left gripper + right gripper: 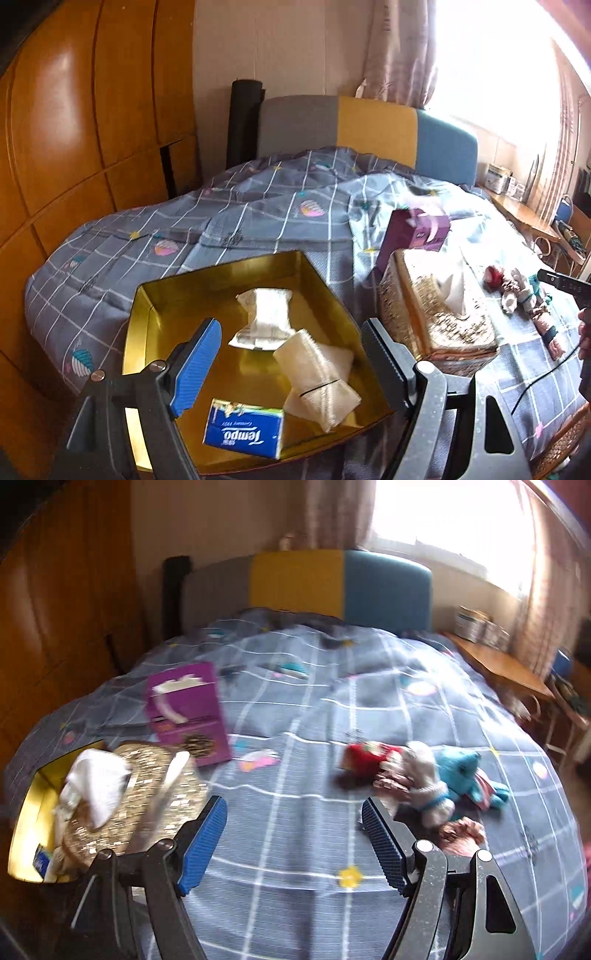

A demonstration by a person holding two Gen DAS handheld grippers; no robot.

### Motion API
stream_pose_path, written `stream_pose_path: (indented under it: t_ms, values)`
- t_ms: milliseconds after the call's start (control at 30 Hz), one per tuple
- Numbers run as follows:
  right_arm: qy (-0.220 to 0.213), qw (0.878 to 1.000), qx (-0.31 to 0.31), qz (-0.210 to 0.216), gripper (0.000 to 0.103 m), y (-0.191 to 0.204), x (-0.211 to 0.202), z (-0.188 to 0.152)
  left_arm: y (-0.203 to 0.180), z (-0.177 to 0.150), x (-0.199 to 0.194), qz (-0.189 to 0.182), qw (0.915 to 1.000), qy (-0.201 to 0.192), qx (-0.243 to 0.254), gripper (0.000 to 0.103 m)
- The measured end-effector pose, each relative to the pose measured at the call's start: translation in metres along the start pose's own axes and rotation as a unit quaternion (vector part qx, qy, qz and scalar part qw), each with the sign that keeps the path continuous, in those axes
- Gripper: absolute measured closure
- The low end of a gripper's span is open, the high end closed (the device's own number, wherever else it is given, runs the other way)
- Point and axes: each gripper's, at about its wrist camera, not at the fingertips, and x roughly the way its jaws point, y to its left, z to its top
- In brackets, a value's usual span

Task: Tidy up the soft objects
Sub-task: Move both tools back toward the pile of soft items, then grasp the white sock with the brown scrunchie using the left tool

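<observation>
Left jaws: hanging apart, empty, over the gold tray.
Right jaws: standing apart, empty, above the bed.

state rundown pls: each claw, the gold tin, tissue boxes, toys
left claw: open, empty, over the tin
right claw: open, empty, over bare quilt
gold tin: lidless, holds three soft packs
Tempo pack: in tin, near corner
woven tissue box: flat on bed, tissue sticking out
purple tissue box: flap torn open
knitted toys: lying in a heap on the quilt, outside the tin
</observation>
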Motion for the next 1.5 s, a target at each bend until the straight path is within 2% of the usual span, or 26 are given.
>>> stream_pose_path:
  t_ms: [133,300,467,567,633,800,900,1200,1400,1500]
  values:
    - [-0.008,0.996,0.064,-0.055,0.027,-0.056,0.007,0.004,-0.007,0.011,-0.006,-0.012,0.9998,-0.013,-0.004,0.023]
    - [-0.015,0.981,0.147,-0.128,0.024,-0.128,0.013,0.006,-0.030,0.028,-0.013,-0.048,0.9983,-0.028,0.018,0.023]
    - [0.010,0.961,0.227,-0.155,0.024,-0.187,0.029,-0.014,-0.079,0.043,-0.017,-0.093,0.9928,-0.031,0.068,0.023]
    - [0.025,0.945,0.298,-0.132,0.024,-0.210,0.035,-0.025,-0.117,0.051,-0.012,-0.127,0.9867,-0.023,0.099,0.024]
    - [0.018,0.939,0.316,-0.131,0.024,-0.217,0.031,-0.028,-0.146,0.054,-0.005,-0.149,0.9826,-0.002,0.111,0.030]
    - [0.028,0.935,0.339,-0.104,0.024,-0.217,0.030,-0.034,-0.220,0.055,0.028,-0.227,0.9632,0.067,0.126,0.039]
    - [0.028,0.934,0.345,-0.090,0.024,-0.216,0.032,-0.035,-0.263,0.050,0.050,-0.242,0.9559,0.100,0.134,0.041]
    - [0.038,0.928,0.366,-0.058,0.024,-0.221,0.035,-0.038,-0.372,0.032,0.131,-0.238,0.9367,0.162,0.198,0.047]
    - [0.047,0.926,0.373,-0.028,0.024,-0.220,0.038,-0.039,-0.421,0.021,0.179,-0.245,0.9177,0.188,0.250,0.047]
    - [0.051,0.927,0.370,-0.015,0.024,-0.217,0.041,-0.037,-0.438,0.016,0.198,-0.242,0.9119,0.197,0.267,0.047]
